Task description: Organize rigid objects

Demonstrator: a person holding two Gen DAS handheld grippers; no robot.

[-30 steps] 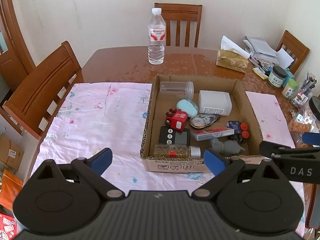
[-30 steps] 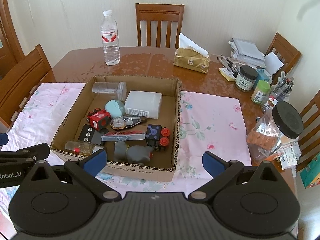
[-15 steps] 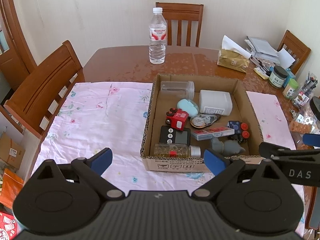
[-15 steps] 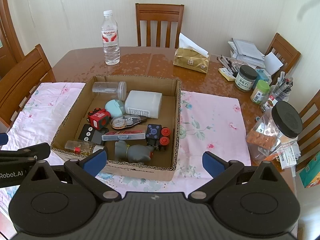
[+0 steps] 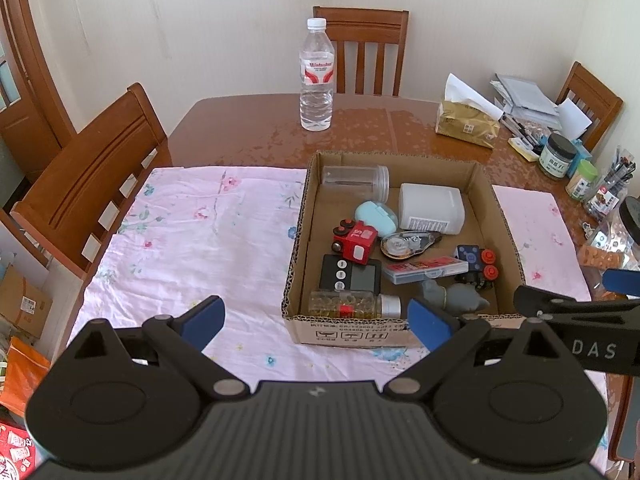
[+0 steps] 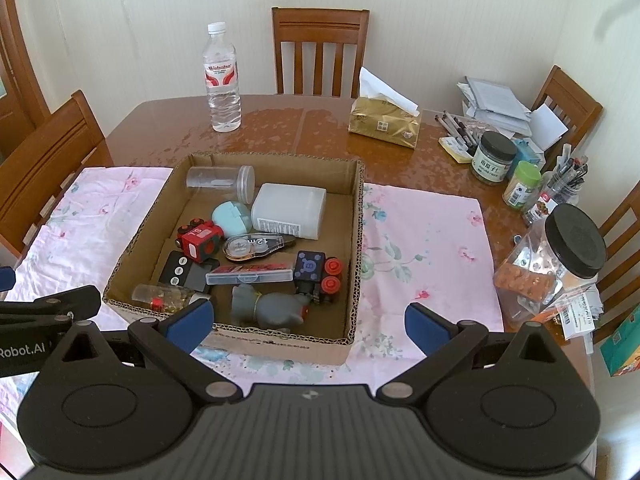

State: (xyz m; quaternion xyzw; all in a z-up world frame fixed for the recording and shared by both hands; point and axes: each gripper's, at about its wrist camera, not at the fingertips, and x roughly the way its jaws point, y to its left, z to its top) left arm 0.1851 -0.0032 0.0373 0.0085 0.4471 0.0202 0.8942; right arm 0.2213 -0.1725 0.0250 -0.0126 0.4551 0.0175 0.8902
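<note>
A shallow cardboard box (image 5: 298, 240) (image 6: 358, 216) sits on a pink floral cloth (image 5: 200, 232) (image 6: 424, 240). It holds a clear jar (image 5: 356, 178), a white container (image 5: 432, 208), a red toy train (image 5: 356, 238) (image 6: 200, 238), a black timer (image 5: 350, 274), a grey toy animal (image 6: 268, 306), a dark blue toy car (image 6: 316, 272), a tape dispenser (image 6: 256, 246), a flat clear case (image 6: 250, 276) and a bead bottle (image 5: 352, 304). My left gripper (image 5: 316, 322) is open and empty before the box's near wall. My right gripper (image 6: 306, 322) is open and empty at the box's near right corner.
A water bottle (image 5: 317, 76) stands behind the box. A gold tissue pack (image 6: 384, 122), jars (image 6: 494, 156), pens and papers crowd the right side. A big black-lidded jar (image 6: 560, 252) stands at the right edge. Wooden chairs (image 5: 88, 172) surround the table.
Both grippers have hardly moved; the views drift very slightly. Nothing in the box has moved.
</note>
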